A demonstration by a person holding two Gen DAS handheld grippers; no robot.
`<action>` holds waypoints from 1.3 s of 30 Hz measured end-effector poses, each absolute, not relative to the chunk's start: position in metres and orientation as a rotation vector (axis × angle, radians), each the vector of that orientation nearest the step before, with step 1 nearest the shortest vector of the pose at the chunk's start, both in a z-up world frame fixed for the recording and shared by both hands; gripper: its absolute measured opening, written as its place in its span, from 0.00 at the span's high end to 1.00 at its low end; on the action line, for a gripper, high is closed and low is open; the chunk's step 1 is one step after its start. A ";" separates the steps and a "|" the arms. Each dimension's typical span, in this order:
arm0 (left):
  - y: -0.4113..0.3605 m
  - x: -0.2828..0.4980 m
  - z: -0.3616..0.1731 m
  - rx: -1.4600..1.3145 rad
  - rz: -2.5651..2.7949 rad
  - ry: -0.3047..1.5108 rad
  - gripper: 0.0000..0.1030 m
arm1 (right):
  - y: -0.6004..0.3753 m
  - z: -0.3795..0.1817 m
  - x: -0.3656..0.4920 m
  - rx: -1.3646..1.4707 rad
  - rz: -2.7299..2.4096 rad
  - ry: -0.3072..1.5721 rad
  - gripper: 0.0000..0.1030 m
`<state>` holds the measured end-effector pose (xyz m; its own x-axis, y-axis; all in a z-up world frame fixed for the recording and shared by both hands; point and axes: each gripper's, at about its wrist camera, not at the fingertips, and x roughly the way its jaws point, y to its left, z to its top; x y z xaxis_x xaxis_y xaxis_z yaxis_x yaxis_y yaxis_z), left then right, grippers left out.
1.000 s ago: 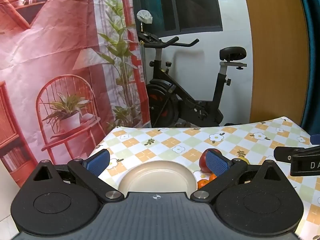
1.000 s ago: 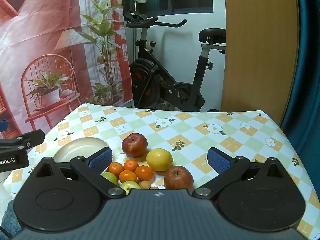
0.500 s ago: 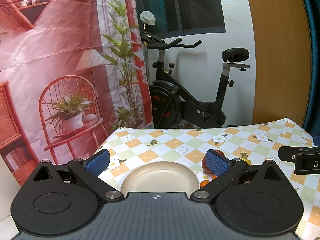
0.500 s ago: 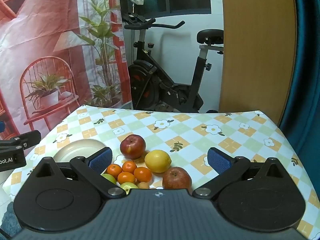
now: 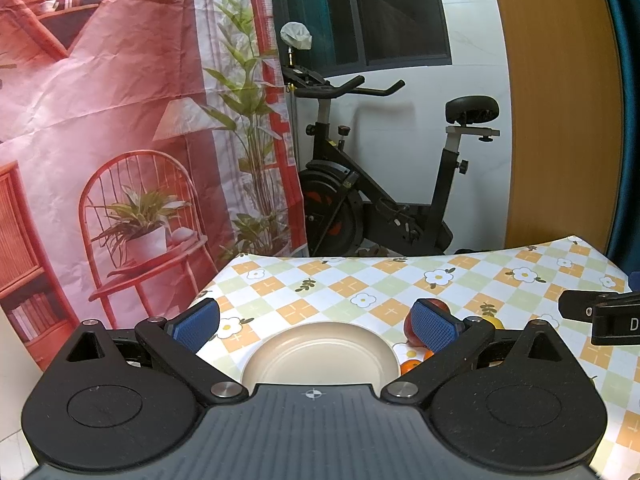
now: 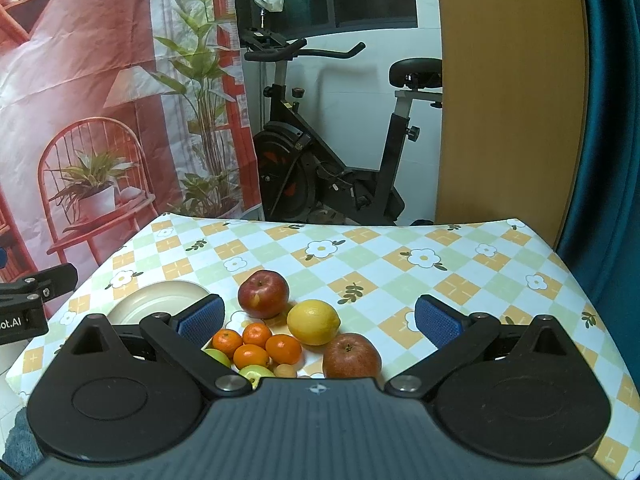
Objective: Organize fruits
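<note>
Beside plate (image 6: 160,300), clustered fruit (image 6: 280,336)

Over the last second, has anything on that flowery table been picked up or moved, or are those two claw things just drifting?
Just drifting. The left gripper has eased back and up a little, so the plate looks lower in its view. The right gripper barely shifted. Both are open and empty as before. The apples, lemon and tangerines lie where they were; the plate stays bare.
</note>
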<state>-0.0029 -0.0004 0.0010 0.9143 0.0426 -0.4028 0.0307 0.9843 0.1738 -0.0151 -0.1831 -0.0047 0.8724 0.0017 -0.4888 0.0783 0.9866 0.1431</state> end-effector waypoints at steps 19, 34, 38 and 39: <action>-0.001 -0.003 0.000 0.174 0.005 0.415 0.00 | -0.184 -0.002 -0.014 0.161 -0.039 0.506 0.00; -0.001 -0.003 0.001 0.172 0.006 0.417 0.00 | -0.184 -0.004 -0.015 0.161 -0.040 0.504 0.00; -0.001 -0.003 0.001 0.168 0.006 0.417 0.00 | -0.184 -0.004 -0.015 0.160 -0.039 0.504 0.00; -0.001 -0.003 0.001 0.165 0.006 0.417 0.00 | -0.184 -0.004 -0.015 0.160 -0.039 0.504 0.00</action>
